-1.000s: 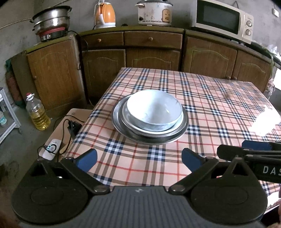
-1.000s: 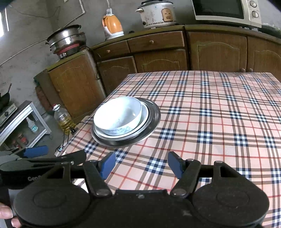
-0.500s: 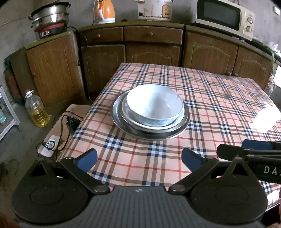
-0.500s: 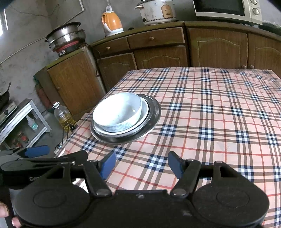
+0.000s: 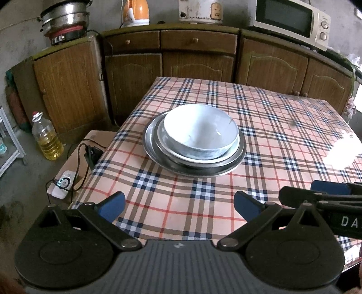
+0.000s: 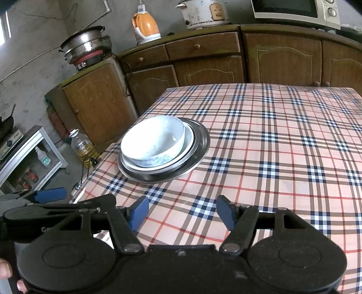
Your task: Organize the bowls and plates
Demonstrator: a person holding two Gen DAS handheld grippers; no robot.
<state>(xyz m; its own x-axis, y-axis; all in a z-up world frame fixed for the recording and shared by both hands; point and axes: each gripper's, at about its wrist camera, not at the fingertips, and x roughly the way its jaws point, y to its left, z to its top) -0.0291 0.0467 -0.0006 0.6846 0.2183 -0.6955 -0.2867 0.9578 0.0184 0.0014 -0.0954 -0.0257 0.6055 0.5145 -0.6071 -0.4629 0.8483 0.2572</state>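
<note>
Brown wooden cabinets (image 5: 199, 56) line a grey concrete wall (image 6: 40, 34) behind a plaid-clothed table (image 6: 282, 144), over a grey floor (image 5: 20, 181).

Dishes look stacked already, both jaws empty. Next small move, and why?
Probably hold back: the bowl sits nested in the plate on the metal tray, and both open grippers, left and right, hover short of it.

Microwave (image 6: 296, 11) top cut off; rice cooker (image 5: 199, 11) likewise.
</note>
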